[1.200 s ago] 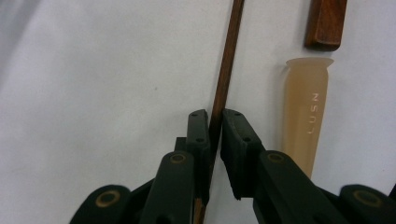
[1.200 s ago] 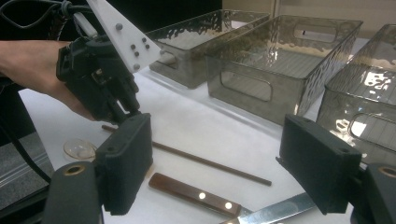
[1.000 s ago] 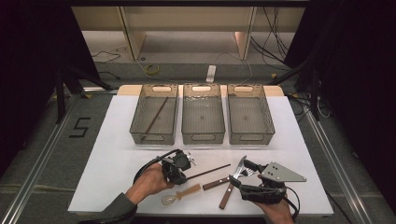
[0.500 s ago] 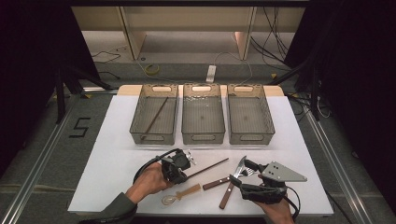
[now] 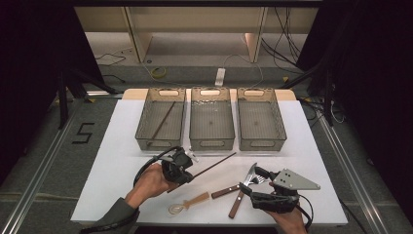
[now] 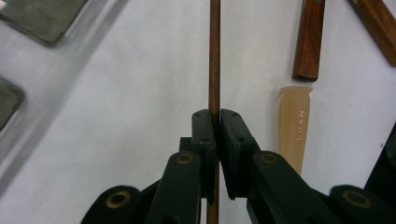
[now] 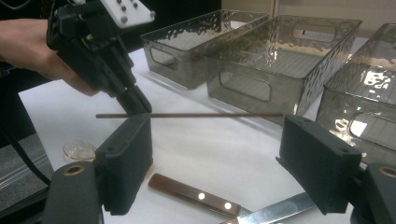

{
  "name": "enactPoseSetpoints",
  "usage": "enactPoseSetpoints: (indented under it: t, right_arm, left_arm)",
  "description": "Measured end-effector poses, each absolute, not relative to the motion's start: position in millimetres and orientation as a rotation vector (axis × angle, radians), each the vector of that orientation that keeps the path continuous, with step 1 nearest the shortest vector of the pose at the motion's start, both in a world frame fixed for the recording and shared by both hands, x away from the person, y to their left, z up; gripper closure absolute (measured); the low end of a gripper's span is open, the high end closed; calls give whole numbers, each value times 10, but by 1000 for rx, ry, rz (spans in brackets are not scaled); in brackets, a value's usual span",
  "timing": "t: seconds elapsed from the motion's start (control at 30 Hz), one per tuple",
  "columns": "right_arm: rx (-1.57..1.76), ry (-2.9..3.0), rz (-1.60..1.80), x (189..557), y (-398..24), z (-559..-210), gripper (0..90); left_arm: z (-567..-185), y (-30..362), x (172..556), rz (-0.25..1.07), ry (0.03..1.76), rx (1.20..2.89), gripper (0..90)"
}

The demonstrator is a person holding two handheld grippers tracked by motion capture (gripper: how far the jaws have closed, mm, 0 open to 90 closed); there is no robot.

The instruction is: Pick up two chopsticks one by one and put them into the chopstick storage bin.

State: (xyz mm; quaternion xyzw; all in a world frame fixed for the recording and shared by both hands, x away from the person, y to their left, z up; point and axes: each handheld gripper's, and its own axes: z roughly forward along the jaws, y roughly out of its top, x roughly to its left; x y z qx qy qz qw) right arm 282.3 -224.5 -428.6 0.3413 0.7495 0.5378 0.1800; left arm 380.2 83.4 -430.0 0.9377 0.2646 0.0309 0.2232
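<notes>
My left gripper (image 5: 185,174) (image 6: 215,122) is shut on a thin dark-brown chopstick (image 5: 214,164) (image 6: 214,56), which it holds level a little above the white table (image 5: 122,146). From the right gripper view the same chopstick (image 7: 196,115) hangs across the scene, pinched by the left gripper (image 7: 135,105). Near the front right edge my right gripper (image 5: 252,181) (image 7: 217,140) stands open with nothing between its jaws. It sits just over a wooden-handled knife (image 5: 237,204) (image 7: 196,193) and a second wooden-handled piece of cutlery (image 5: 229,190).
Three clear bins stand in a row at the back: left bin (image 5: 146,139) with another chopstick (image 5: 162,121) in it, middle bin (image 5: 211,142), right bin (image 5: 262,142). A spoon with a translucent handle (image 5: 192,201) (image 6: 295,130) lies at the front edge.
My left gripper has risen slightly with the chopstick, lifting it away from the table. The right gripper has not moved.
</notes>
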Motion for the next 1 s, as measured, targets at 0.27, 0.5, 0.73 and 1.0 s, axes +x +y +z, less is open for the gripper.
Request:
enactPoseSetpoints:
  t: [0.27, 0.5, 0.73, 1.0]
  right_arm:
    - [966, 2119, 1520, 2826, -2238, -4291, 261]
    - [968, 2120, 1516, 2827, -2238, -4295, 261]
    - [967, 2123, 1514, 2831, -2234, -4301, 261]
    - [972, 2121, 1513, 2835, -2239, -4304, 261]
  left_arm:
    - [-4102, 991, 3860, 105, 772, 2489, 845]
    - [-3923, 1167, 3920, 146, 823, 2410, 845]
    - [-3786, 1338, 3983, 182, 867, 2339, 844]
    - [-3664, 1515, 4067, 229, 923, 2270, 845]
